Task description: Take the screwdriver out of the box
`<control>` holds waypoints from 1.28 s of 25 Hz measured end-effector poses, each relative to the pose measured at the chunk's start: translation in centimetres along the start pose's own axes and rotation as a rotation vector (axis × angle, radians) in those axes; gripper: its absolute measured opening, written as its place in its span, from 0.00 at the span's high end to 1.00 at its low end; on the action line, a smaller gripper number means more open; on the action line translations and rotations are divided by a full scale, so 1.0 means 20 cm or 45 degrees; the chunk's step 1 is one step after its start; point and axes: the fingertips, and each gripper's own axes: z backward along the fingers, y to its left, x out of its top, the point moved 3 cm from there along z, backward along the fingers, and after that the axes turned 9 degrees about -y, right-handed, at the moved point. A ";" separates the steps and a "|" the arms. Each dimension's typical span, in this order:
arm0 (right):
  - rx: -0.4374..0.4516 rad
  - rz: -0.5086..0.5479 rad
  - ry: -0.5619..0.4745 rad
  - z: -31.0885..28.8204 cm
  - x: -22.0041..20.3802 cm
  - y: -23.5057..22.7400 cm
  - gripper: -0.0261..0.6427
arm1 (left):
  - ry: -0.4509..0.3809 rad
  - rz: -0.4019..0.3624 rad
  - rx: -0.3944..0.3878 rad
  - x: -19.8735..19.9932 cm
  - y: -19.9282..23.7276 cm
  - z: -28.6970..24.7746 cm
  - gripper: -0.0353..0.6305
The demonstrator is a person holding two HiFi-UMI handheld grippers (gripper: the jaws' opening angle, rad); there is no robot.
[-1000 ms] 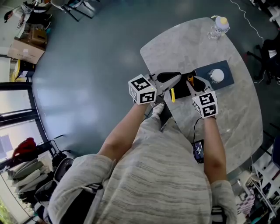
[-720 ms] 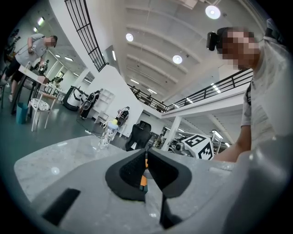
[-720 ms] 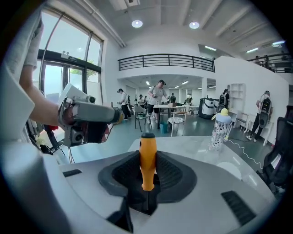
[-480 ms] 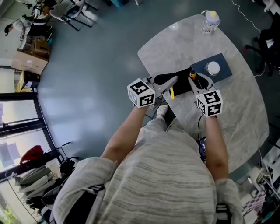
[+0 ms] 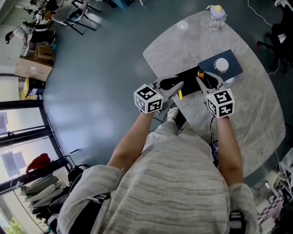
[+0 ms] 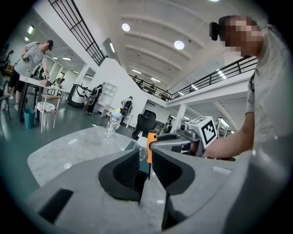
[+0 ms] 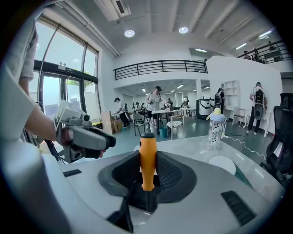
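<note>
Changed: your left claw (image 6: 145, 155) has just been opening its jaws, from pressed together a second ago to a narrow gap now; your right claw (image 7: 147, 171) keeps the same grip it had then.
Left claw: released. Its pads stand slightly apart and nothing sits between them.
Right claw: clenched on the screwdriver (image 7: 147, 153). Both pads press on the lower part of the orange handle.
Screwdriver: upright in your right claw, with the handle top rising above the jaws and the dark shaft running down below them. From your left claw it stands straight ahead, seen through the gap between the jaws and apart from them.
Box (image 5: 191, 78): black, lying on the worktop (image 5: 183, 45) under the tips of both claws, between the two.
Yellow piece (image 5: 180, 94): just beside your left claw's tip, at the box's near edge. You cannot tell what it is.
Blue mat (image 5: 232, 68): beyond your right claw, to its right, just past the box.
White round thing (image 5: 221, 65): on the mat, ahead of your right claw.
Bottle (image 5: 217, 13): well beyond both claws, near the worktop's far edge.
</note>
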 end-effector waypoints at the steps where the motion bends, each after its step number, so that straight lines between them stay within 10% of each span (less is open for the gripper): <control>1: 0.002 -0.001 0.000 0.00 0.00 0.00 0.80 | 0.023 -0.013 0.002 -0.02 0.00 0.00 0.82; 9: 0.020 -0.014 0.005 0.02 -0.04 0.01 0.80 | 0.242 -0.050 0.062 -0.28 -0.04 0.01 0.70; 32: 0.043 -0.036 0.029 0.04 -0.08 0.07 0.80 | 0.924 -0.674 0.026 -0.85 0.01 0.03 0.59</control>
